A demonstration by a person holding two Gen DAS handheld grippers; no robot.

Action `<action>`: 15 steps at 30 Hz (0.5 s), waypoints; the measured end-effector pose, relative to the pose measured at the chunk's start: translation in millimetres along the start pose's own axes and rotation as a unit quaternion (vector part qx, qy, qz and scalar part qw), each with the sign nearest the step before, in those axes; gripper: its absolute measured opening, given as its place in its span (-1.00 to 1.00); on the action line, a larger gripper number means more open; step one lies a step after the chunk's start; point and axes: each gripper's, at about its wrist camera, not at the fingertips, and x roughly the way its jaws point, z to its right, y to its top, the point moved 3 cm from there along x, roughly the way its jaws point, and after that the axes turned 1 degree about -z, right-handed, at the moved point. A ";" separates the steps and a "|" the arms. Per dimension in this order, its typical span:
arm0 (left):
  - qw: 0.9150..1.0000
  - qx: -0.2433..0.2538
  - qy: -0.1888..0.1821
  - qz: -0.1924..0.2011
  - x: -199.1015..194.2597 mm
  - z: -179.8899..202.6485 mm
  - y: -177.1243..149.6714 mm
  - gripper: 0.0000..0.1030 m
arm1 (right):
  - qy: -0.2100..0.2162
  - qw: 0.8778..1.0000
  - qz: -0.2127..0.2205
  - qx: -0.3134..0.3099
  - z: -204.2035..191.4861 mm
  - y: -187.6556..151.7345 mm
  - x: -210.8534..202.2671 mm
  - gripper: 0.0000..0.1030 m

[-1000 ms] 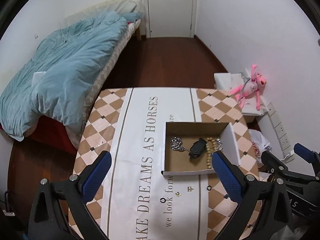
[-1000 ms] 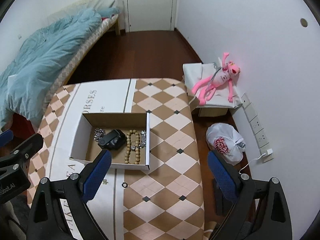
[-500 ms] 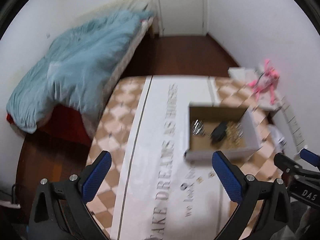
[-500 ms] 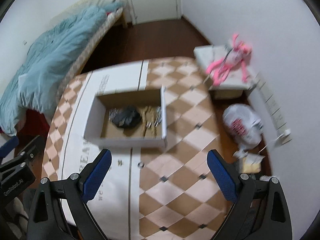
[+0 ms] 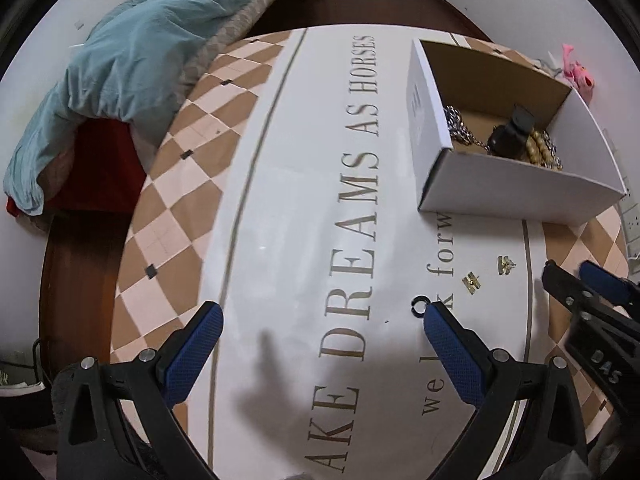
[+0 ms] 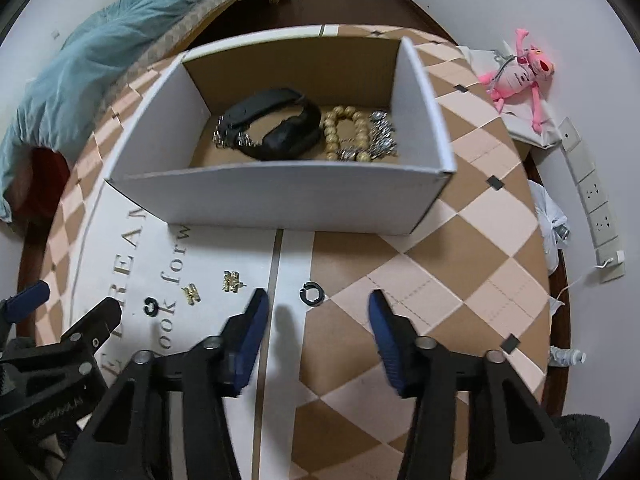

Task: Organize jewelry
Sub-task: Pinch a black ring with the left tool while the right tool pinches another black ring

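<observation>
The step in hand looked like the reach for loose pieces left on the surface [image 6: 440, 264] in front of the box [image 6: 280, 196].

The right gripper [image 6: 318, 316] had just been closing to a middling gap, with nothing between its jaws. A black ring [image 6: 311, 293] lay just beyond its tips, at about 12 o'clock. The left gripper [image 5: 320, 320] stood wide and empty, its right fingertip just beside a second ring [image 5: 419, 306].

Next, each gripper probably needed to settle astride its ring and pinch, then carry it to the box.

Two gold studs [image 6: 212, 286] lay between the rings. In the box sat a black band [image 6: 280, 128], a wooden bead bracelet [image 6: 346, 130] and silver chains [image 6: 382, 136].
</observation>
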 end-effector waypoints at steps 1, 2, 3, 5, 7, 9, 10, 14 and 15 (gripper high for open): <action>1.000 0.003 0.000 -0.001 1.0 1.9 -0.1 0.99 | -0.002 1.000 -0.005 -0.002 -1.5 -0.6 4.7 -0.23; 1.000 0.005 0.000 -0.002 1.9 3.0 0.4 0.99 | -0.008 1.000 0.001 -0.006 -2.7 -2.0 5.8 -0.34; 1.000 0.008 -0.002 -0.004 2.8 5.1 -0.1 0.99 | -0.013 1.000 0.004 -0.013 -4.3 -2.8 5.5 -0.51; 1.000 0.014 -0.007 -0.007 5.5 9.0 -0.6 0.99 | -0.024 0.999 0.010 -0.022 -6.3 -4.5 7.2 -0.74; 1.000 0.021 -0.015 -0.007 6.1 14.0 -2.2 0.98 | -0.029 0.999 0.013 -0.025 -4.8 -4.8 7.4 -0.92; 0.999 0.027 -0.021 -0.009 7.0 18.0 -3.0 0.98 | -0.026 0.999 0.013 -0.024 -2.5 -4.6 7.0 -1.00; 0.999 0.030 -0.027 -0.009 7.0 20.5 -3.7 0.98 | -0.024 0.999 0.012 -0.022 -0.8 -4.7 6.2 -1.00; 0.998 0.041 -0.040 -0.003 6.6 28.6 -3.2 0.84 | -0.015 1.000 0.012 -0.010 7.1 -7.4 1.7 -1.00; 0.998 0.043 -0.042 -0.001 7.0 29.8 -2.4 0.71 | -0.009 1.000 0.012 -0.005 10.0 -8.3 -0.4 -1.00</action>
